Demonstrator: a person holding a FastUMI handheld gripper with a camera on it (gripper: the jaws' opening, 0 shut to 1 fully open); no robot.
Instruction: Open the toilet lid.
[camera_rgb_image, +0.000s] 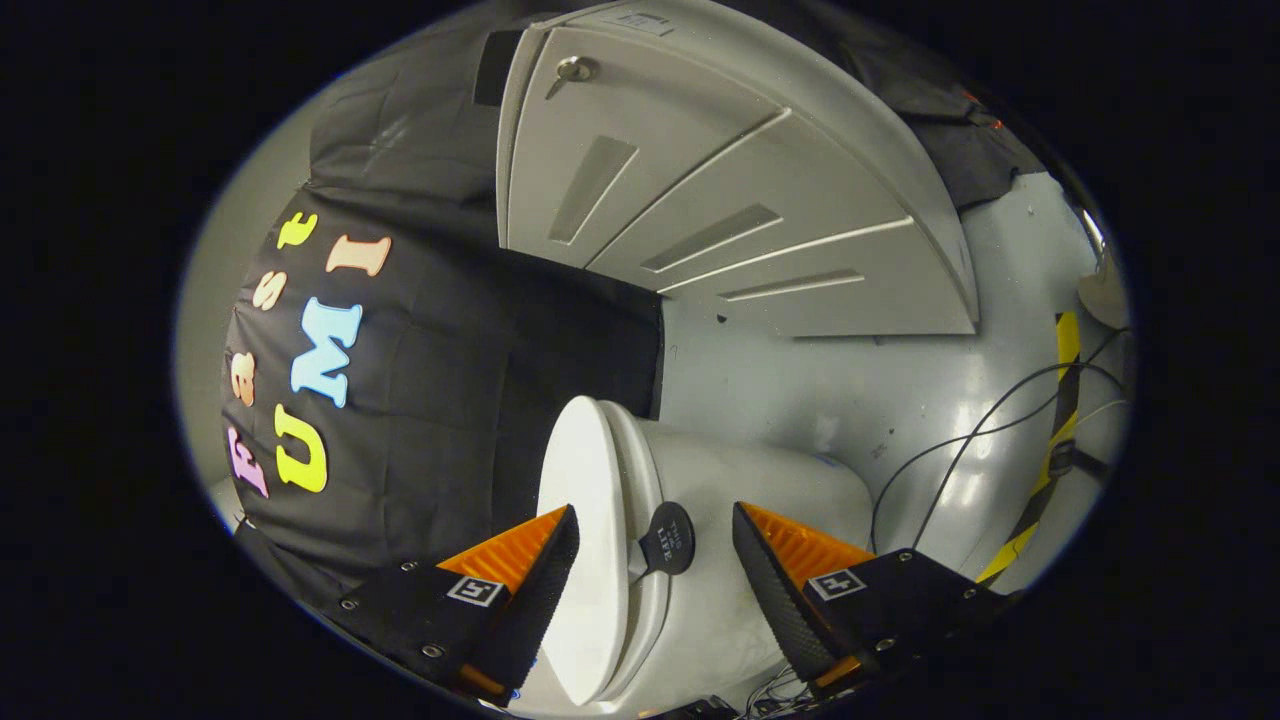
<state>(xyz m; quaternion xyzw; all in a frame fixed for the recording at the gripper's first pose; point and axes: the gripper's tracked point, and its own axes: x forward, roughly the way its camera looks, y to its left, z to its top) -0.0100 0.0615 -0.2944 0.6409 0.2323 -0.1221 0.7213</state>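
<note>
Toilet lid (580, 540), rigid glossy plastic, likely slippery. Gripper (655, 570) fingers spread apart around its small round lift tab (668, 538), the best grip point.

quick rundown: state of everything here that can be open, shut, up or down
toilet lid: down, shut against the toilet bowl
lift tab: sticking out from the lid's edge, between the fingers, untouched
gripper: open, a finger on either side of the lid's edge
locker doors: all shut

Tongs (655, 560): ribbed fingers, screwed mounts with square markers.
</note>
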